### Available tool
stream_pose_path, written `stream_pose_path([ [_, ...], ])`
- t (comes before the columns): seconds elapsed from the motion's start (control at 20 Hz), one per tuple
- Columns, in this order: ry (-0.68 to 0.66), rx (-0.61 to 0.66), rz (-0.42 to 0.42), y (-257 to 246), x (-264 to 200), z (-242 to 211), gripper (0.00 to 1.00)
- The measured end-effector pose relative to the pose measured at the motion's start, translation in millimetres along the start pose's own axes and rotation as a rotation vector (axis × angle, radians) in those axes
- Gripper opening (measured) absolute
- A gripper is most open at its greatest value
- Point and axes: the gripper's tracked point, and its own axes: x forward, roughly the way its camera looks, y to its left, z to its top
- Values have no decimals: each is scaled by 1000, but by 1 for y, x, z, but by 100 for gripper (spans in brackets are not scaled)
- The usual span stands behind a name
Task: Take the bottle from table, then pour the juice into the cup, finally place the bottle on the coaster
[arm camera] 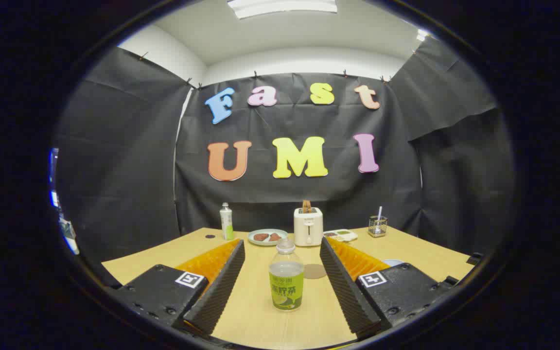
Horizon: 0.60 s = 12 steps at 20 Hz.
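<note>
The gripper (282, 253) is held with its fingers (221, 282) spread wide and nothing pressed between them. The bottle (286, 277) is seen upright on the table (255, 311), between the fingers and touching neither. The coaster (315, 271) is located just behind the bottle. A toaster (308, 226) and a plate (267, 236) are positioned farther back.

The bottle (286, 281) stands upright on the table (255, 311), between the spread fingers of the gripper (282, 245), touching neither. The coaster (314, 271) lies just beyond it to the right. Along the far edge stand, left to right, a tube (226, 221), plate (267, 237), toaster (308, 226), tray (341, 235) and glass holder (377, 226).
</note>
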Motion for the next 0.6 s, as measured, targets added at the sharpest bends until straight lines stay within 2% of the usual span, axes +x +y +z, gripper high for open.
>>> stream_pose_path([
  [0.6,12,-4,-8,2,1,-7,100],
])
